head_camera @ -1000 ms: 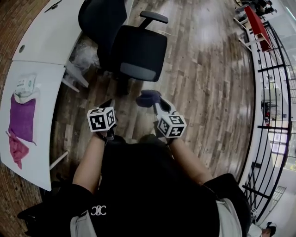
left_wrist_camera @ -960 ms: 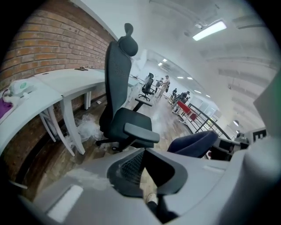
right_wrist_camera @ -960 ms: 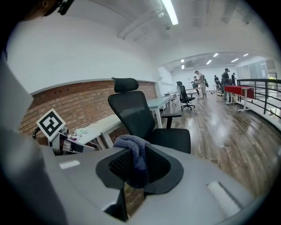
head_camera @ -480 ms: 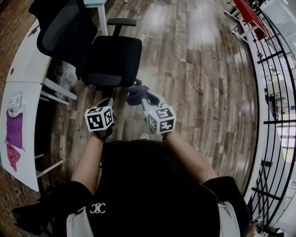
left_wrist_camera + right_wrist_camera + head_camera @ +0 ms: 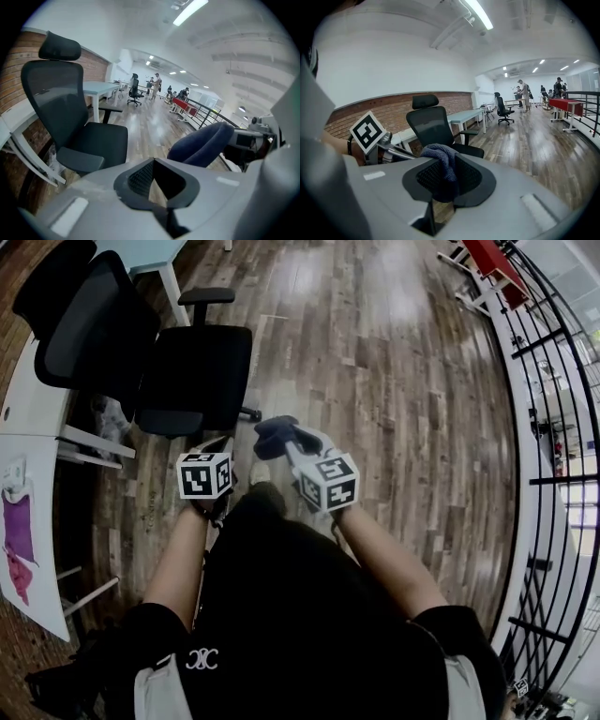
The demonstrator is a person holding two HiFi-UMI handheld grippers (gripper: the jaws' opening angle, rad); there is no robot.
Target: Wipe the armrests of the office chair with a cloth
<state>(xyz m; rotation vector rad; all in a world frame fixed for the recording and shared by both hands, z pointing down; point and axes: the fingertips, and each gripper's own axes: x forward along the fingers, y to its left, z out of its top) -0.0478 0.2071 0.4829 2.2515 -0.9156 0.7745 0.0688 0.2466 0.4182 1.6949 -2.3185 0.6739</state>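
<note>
If you start way off to the left of the left claw (image 5: 217, 444), you get one white desk (image 5: 39, 604) with a smooth curved top and two soft rags on it: one purple rag (image 5: 17, 517) and one pink rag (image 5: 21, 570).

Ahead of that claw and a bit to its left sits one black office chair (image 5: 192, 371). It has a mesh back, a padded squarish seat and a headrest (image 5: 60, 47) on top. One flat armrest (image 5: 208, 294) shows on its far side, well apart from both claws.

The left claw is grey plastic with dark ribbed pads (image 5: 140, 177). Its tips meet and nothing's between them.

Just to its right, the right claw (image 5: 292, 448) is clamped on the cloth (image 5: 274, 434). That's one dark blue, knitted-looking lump bunched over the tips. So the cloth is up in the air, short of the chair and not touching it.

Each claw carries one white cube (image 5: 206, 474) with black square markers, so two cubes total.

Under everything is a glossy wood-plank floor (image 5: 403, 409). Far to the right of the right claw there's a black metal railing (image 5: 548, 409) with thin bars.
</note>
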